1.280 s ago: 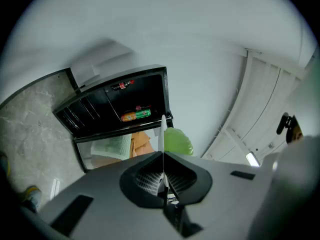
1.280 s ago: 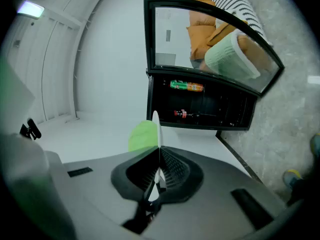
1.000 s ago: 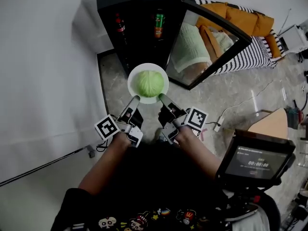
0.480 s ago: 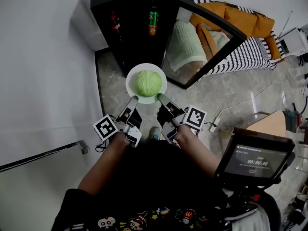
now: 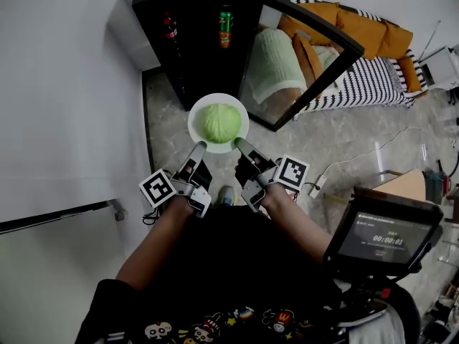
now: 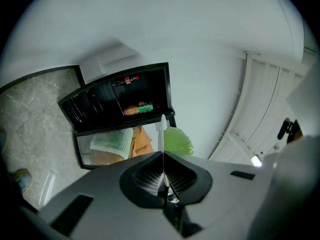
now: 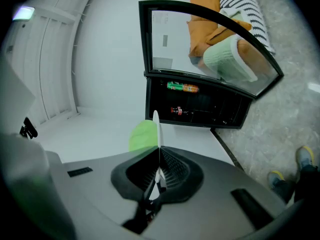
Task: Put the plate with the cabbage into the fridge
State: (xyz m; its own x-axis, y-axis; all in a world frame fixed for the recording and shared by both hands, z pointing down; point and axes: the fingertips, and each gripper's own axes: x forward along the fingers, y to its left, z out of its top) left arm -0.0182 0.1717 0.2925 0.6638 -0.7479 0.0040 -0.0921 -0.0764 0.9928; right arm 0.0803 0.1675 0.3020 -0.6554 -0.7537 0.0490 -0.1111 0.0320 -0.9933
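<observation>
White plate [image 5: 193, 124] edge-on in gripper views, round under cabbage [image 5: 220, 122] in head view

A: Where is the plate?
B: The plate [image 5: 195, 129], bearing the cabbage [image 5: 220, 122], hangs before the open fridge [image 5: 197, 59]. The left gripper [image 5: 199, 147] and, beside it, the right gripper [image 5: 239, 144] each clamp its near rim.
A: Inside the fridge?
B: Left bottle [image 5: 170, 31] and right bottle [image 5: 226, 26], apparently on one shelf. The door [image 5: 301, 70] stands open at right.
</observation>
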